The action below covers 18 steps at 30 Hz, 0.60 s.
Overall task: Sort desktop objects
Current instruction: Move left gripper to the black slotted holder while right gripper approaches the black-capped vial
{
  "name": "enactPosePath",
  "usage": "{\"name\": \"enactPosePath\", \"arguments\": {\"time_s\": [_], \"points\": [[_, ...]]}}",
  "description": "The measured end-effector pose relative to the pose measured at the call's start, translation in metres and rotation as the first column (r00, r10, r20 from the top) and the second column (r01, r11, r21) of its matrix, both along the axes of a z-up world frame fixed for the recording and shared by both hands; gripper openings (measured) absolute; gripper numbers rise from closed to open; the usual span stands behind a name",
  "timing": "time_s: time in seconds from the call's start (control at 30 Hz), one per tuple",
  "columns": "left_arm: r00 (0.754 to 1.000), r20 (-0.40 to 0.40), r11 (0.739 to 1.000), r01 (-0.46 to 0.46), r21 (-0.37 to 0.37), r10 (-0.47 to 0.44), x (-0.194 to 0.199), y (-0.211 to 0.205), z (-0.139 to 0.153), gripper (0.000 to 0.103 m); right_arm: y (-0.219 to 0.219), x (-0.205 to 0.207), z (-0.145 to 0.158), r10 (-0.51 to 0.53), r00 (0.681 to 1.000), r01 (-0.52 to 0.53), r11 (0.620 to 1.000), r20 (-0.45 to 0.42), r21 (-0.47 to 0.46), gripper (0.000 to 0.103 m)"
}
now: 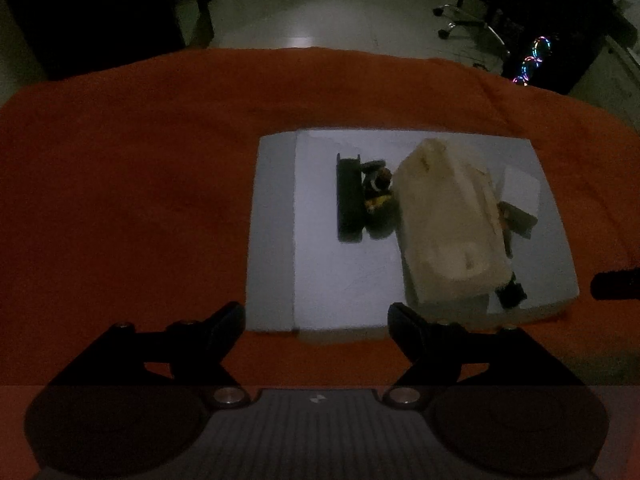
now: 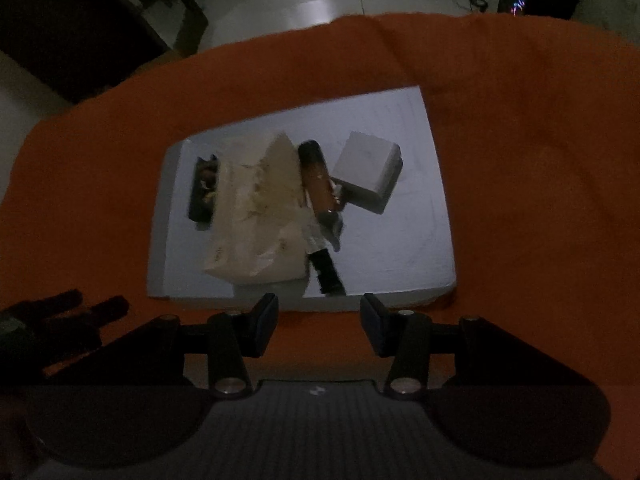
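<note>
Orange cloth (image 1: 120,168) is lying under the flat white board (image 1: 340,280) while I'm hovering my left gripper (image 1: 316,320) and right gripper (image 2: 319,318), both spread apart and empty.

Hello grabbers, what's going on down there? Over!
Left gripper open, empty. Right gripper open, empty. Both above near edge of white board. Cream pack, white box, dark items untouched. Nothing in the way.

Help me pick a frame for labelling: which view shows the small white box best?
The right wrist view: the small white box sits unobstructed on the white board, top and side faces visible. In the left wrist view only a pale sliver shows, mostly hidden behind the cream bag.
</note>
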State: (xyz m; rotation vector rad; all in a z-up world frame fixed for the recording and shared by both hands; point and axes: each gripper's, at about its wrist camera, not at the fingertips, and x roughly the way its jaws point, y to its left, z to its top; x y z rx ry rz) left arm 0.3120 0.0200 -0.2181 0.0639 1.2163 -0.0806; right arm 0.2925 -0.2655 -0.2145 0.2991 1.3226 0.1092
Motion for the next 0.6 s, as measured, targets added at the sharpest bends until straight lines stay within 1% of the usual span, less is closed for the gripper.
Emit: {"name": "enactPosePath", "arguments": {"time_s": [0.1,0.2,0.23,0.27,0.33,0.37,0.47,0.6], "points": [[1.0,0.001,1.0,0.009,0.009,-0.009,0.012,-0.004,-0.01,0.076,0.001,0.009,-0.018,0.015,1.0,-0.015,1.0,-0.015,-0.009,0.05],[0.999,-0.008,0.999,0.031,0.024,-0.031,0.026,-0.011,-0.024,0.073,0.005,0.018,-0.036,0.04,0.999,-0.04,0.999,-0.035,-0.005,0.05],[0.999,-0.009,0.999,0.037,0.029,-0.037,0.032,-0.012,-0.029,0.07,0.007,0.022,-0.042,0.055,0.998,-0.055,0.998,-0.04,-0.005,0.05],[0.999,-0.015,0.998,0.047,0.036,-0.047,0.038,-0.014,-0.033,0.065,0.011,0.025,-0.047,0.077,0.996,-0.077,0.997,-0.042,-0.012,0.049],[0.998,-0.023,0.997,0.059,0.047,-0.058,0.05,-0.017,-0.043,0.062,0.02,0.031,-0.057,0.133,0.991,-0.134,0.99,-0.035,-0.052,0.049],[0.998,-0.025,0.997,0.06,0.05,-0.058,0.056,-0.017,-0.047,0.062,0.025,0.034,-0.062,0.168,0.985,-0.17,0.982,-0.028,-0.085,0.049],[0.997,-0.046,0.997,0.057,0.059,-0.054,0.076,-0.019,-0.064,0.062,0.036,0.04,-0.076,0.236,0.971,-0.238,0.962,-0.03,-0.133,0.049],[0.996,-0.072,0.996,0.062,0.066,-0.057,0.096,-0.023,-0.086,0.062,0.042,0.047,-0.096,0.267,0.961,-0.274,0.953,-0.069,-0.127,0.049]]}}
